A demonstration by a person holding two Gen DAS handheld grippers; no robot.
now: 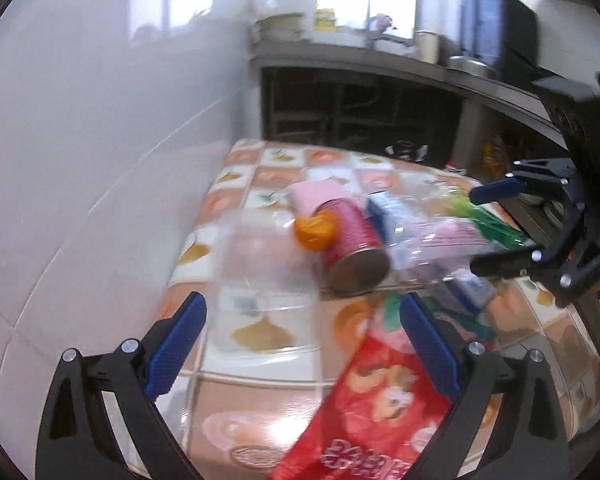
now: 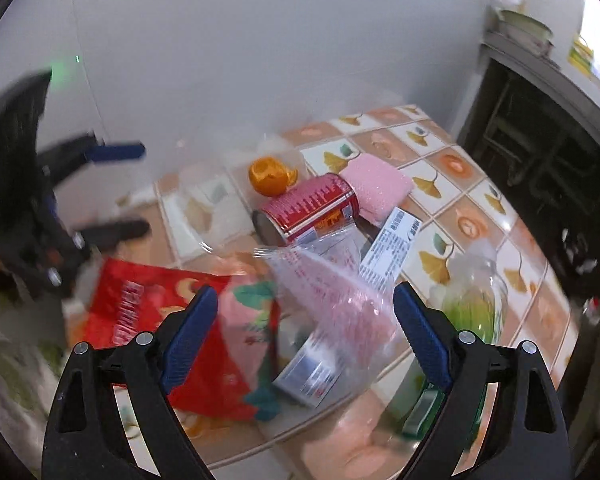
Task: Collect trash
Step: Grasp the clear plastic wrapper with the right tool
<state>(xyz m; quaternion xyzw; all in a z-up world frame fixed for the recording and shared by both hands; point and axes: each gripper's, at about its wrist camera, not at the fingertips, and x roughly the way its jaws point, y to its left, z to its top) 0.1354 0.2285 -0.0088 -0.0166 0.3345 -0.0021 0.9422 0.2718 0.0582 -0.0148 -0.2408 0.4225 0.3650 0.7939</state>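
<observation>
Both grippers, left [image 1: 302, 344] and right [image 2: 302, 338], hover with jaws spread wide, holding nothing, over litter heaped on the tiled desk [image 2: 452, 168]. Red can [image 2: 306, 208] lies on its side mid-pile: light, rigid, prone to roll; grasp across the body. Red wrapper [image 2: 148, 304] is limp, slippery; pinch an edge. Motion blur obscures the clear plastic items.

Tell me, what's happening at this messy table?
A person holds a gripper in each hand above a tiled table strewn with trash. The left gripper and right gripper are both open, holding nothing. Below them lie a red can on its side, orange peel, a red snack bag and clear plastic wrappers. Nothing is picked up yet.
</observation>
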